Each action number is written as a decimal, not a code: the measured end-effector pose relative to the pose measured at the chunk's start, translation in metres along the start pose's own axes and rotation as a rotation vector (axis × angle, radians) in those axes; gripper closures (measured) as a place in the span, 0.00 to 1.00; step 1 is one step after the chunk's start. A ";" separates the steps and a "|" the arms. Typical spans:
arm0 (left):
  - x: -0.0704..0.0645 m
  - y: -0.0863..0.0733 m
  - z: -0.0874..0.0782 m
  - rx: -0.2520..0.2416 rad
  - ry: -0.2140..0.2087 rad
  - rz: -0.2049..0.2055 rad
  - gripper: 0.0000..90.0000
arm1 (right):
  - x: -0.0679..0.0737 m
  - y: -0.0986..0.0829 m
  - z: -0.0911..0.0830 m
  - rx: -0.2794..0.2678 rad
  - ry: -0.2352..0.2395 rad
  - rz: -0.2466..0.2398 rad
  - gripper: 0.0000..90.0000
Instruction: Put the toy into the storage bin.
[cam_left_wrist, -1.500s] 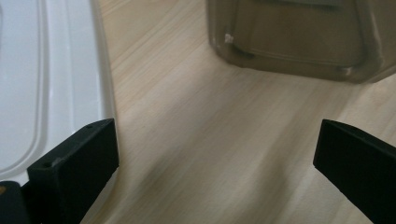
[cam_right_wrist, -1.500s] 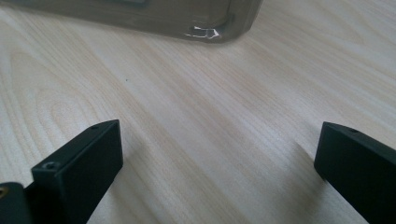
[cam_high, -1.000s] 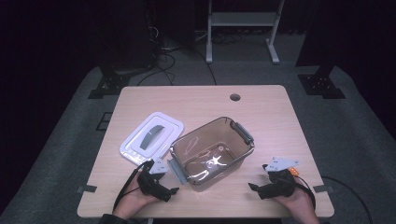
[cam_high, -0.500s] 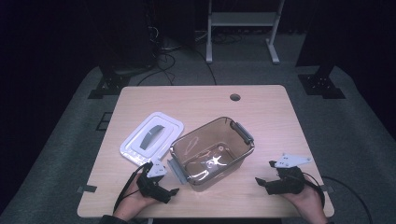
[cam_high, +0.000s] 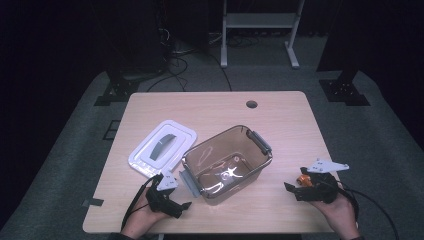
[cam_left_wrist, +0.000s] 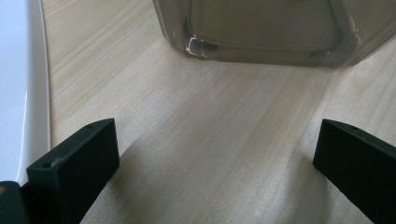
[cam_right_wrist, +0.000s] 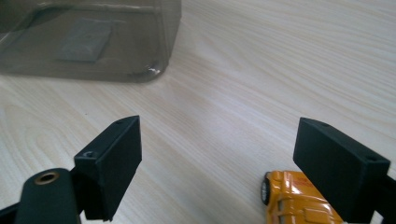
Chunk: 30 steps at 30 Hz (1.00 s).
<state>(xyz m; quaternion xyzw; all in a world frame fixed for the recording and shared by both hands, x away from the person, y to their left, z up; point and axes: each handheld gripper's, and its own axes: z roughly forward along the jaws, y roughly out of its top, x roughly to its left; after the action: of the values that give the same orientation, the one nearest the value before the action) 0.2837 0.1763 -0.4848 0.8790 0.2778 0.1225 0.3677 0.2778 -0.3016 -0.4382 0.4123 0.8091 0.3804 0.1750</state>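
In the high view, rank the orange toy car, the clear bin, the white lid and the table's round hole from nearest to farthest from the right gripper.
From the right gripper:
1. Orange toy car, right beside its jaws.
2. Clear bin, at the table's middle.
3. Round hole, near the far edge.
4. White lid, beyond the bin on the left.

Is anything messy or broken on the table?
Nothing looks broken or spilled. The clear box sits open with its white lid lying beside it, and a little orange toy car waits by the right gripper.
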 end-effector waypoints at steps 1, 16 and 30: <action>0.000 0.000 0.000 0.001 0.001 0.000 0.00 | -0.001 0.000 -0.001 -0.002 -0.002 0.003 0.16; 0.000 0.000 0.000 0.000 0.003 -0.004 0.00 | -0.023 -0.007 -0.008 -0.002 -0.062 0.050 0.16; 0.000 0.000 0.000 0.001 0.003 -0.003 0.00 | -0.041 -0.020 -0.010 0.032 -0.087 0.094 0.18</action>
<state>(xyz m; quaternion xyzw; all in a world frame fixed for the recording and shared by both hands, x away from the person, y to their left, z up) 0.2832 0.1764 -0.4848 0.8784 0.2799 0.1231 0.3672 0.2855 -0.3463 -0.4480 0.4690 0.7862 0.3570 0.1855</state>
